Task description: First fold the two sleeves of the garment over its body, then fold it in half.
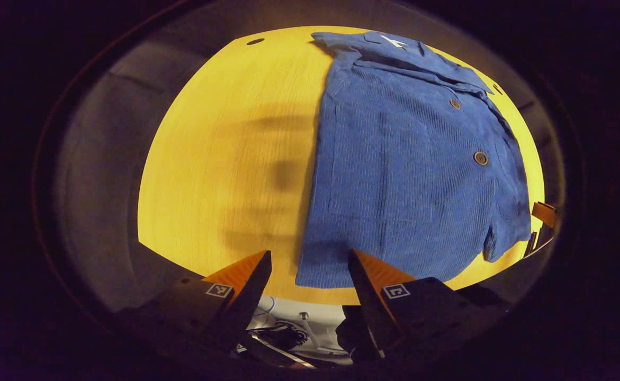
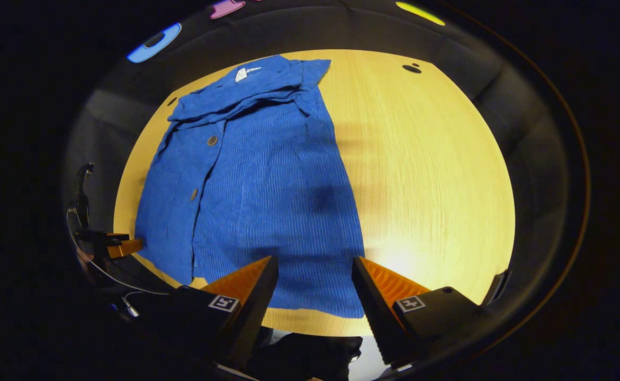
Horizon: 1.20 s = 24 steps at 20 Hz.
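A blue corduroy shirt lies flat on a round yellow wooden table, collar at the far side, buttons facing up, no sleeve spread out beside it. Both side edges run straight, and a folded flap lies along the button side. My left gripper stands open above the table's near edge, at the hem's corner, holding nothing. My right gripper hangs open over the hem's other corner, also holding nothing. The left gripper also appears at the table's left rim in the right gripper view, and the right gripper at the far right in the left gripper view.
Bare tabletop stretches beside the shirt on both sides. A small dark hole sits near the table's far rim. Cables and pale clutter lie below the near edge. Dark booth wall surrounds the table.
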Each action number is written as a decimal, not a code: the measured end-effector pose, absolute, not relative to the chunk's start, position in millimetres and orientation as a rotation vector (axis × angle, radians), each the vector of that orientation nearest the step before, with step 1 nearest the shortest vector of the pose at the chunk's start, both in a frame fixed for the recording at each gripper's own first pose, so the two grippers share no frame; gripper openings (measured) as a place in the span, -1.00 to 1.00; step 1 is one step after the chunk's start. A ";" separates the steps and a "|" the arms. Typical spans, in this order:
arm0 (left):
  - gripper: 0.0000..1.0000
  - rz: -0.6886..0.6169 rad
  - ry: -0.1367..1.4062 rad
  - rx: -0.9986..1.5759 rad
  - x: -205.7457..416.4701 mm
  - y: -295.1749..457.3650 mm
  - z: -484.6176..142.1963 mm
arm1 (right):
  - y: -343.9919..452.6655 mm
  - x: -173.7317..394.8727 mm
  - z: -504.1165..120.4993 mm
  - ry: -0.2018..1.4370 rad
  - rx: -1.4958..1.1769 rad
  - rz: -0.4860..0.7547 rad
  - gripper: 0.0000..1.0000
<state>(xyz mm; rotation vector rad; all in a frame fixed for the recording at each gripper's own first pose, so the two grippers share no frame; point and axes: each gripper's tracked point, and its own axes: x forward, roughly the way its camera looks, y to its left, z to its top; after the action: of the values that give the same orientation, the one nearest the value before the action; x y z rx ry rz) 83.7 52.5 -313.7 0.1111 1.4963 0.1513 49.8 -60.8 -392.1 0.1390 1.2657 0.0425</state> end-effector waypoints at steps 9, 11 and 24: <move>0.76 0.102 1.517 0.134 77.3 56.5 -327.7 | -76.4 17.7 -416.7 1.321 0.114 -0.003 0.89; 0.70 0.099 1.508 0.141 76.4 57.2 -328.5 | -78.0 15.6 -420.1 1.327 0.098 -0.009 0.88; 0.06 0.011 1.416 0.082 74.6 39.8 -334.4 | -79.8 8.6 -438.1 1.372 0.080 -0.068 0.61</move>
<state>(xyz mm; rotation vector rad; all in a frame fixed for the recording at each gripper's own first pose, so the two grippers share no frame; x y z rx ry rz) 74.6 39.8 -334.4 0.0823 1.4164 0.0107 8.6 -79.8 -438.1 0.0800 1.3723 -0.0682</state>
